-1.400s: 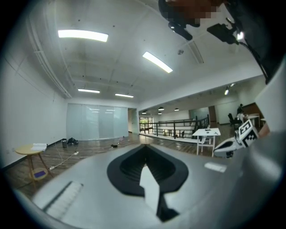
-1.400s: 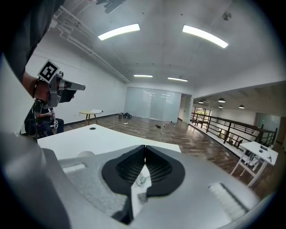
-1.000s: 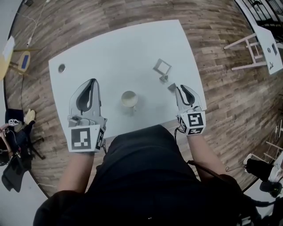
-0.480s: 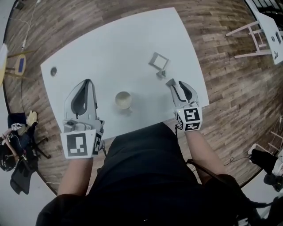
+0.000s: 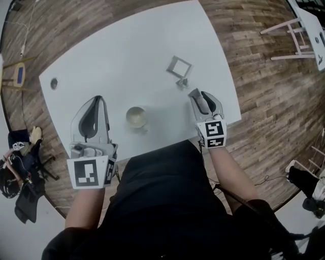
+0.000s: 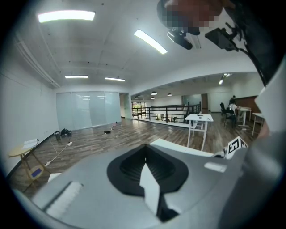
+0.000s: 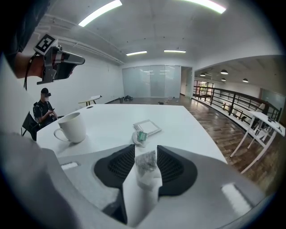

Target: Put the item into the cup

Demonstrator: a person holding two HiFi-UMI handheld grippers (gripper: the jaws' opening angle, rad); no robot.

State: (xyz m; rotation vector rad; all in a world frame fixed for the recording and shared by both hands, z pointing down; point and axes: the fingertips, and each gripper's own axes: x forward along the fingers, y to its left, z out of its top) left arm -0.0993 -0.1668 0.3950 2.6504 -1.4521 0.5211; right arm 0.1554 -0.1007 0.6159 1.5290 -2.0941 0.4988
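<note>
Tea bag (image 7: 145, 167) between opening jaws of right gripper (image 7: 145, 150), white cup (image 7: 71, 128) well apart, left gripper (image 6: 144, 154) closed, empty

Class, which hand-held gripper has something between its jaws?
The right hand-held gripper: a tea bag sits between its opening jaws. The left hand-held gripper is shut, empty.

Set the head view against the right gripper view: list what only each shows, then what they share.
Head view only: the person's dark-clothed torso and the marker cube on the right gripper. Right gripper view only: ceiling strip lights, a dark-clothed person in the background, and a clear look at the grey mesh tea bag between that gripper's opening jaws. Both: the white ceramic mug, the flat square packet, the small green-tagged sachet, the white table and the left gripper.
</note>
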